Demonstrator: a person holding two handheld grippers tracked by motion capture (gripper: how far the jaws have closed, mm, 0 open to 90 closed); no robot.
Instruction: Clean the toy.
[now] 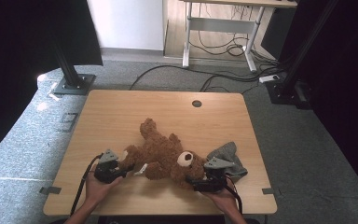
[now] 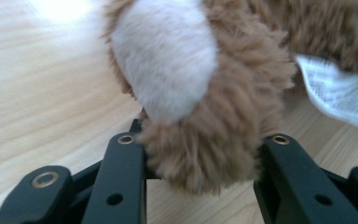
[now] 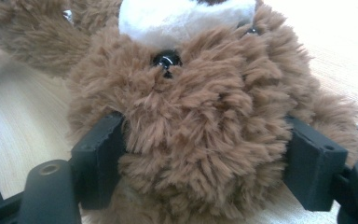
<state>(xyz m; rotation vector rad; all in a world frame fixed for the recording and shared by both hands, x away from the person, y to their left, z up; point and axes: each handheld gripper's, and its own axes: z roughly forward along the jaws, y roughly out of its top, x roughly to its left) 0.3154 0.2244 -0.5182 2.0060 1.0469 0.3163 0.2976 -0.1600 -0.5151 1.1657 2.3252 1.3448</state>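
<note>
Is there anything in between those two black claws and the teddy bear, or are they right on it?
Nothing visible stands between. The left gripper has its jaws around the teddy bear paw, the right gripper around its head; grey cloth lies beside.

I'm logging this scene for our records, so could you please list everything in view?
teddy bear: one, brown with white muzzle and paw pad, lying on the table's near half
label: one, white, printed, on the bear
grey cloth: one, at the bear's head, near right
table: one, light wood, round hole at the far edge
desk frame: one, white, with black cables, on the floor behind
left tool: black, around a paw
right tool: black, around the head
</note>
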